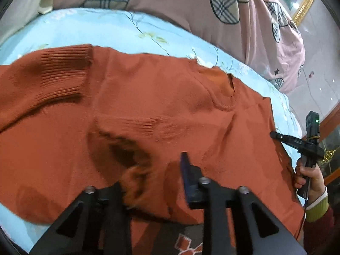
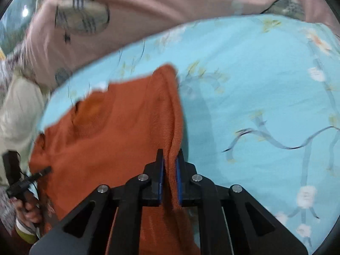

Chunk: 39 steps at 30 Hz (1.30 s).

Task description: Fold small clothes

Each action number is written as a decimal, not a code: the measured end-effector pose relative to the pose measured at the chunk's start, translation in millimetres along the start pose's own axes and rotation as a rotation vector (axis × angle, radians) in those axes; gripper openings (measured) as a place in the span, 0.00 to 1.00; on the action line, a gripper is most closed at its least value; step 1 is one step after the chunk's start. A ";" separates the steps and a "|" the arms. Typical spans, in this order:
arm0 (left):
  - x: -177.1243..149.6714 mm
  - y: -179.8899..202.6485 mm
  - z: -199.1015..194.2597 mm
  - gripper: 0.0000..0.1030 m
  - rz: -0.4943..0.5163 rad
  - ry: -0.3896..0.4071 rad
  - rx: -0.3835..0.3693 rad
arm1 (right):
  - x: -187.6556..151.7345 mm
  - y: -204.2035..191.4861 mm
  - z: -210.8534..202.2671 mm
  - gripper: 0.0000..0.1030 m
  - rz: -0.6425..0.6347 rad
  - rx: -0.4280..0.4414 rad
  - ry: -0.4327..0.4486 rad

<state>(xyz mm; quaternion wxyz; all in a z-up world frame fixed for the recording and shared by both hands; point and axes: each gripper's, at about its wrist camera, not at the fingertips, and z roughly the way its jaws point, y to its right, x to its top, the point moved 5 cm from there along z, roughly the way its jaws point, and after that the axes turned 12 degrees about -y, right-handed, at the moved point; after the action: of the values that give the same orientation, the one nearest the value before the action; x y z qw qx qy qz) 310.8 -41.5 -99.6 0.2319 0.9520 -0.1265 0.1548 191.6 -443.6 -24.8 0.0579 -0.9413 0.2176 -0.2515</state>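
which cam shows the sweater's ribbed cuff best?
Left wrist. The orange sweater lies spread across the blue bedsheet there, with the ribbed cuff in plain sight at upper left. The right wrist view shows only a blurred part, with an edge pinched in the right hand-held gripper; no cuff visible.

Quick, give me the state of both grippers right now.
Left gripper: open, jaws apart over a bunched fold of the orange sweater, not clamped.
Right gripper: shut on the sweater's edge, fabric pinched between the blue pads.
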 end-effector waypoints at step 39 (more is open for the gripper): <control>-1.0 -43.5 -77.3 0.63 0.087 0.188 0.458 | -107.6 -86.8 -22.4 0.40 -0.064 0.165 -0.104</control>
<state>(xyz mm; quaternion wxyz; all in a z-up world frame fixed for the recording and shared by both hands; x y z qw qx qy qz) 305.2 33.4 -52.2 0.0138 0.9547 -0.1070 0.2773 129.7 -318.3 -34.6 0.1386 -0.9516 0.1626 -0.2212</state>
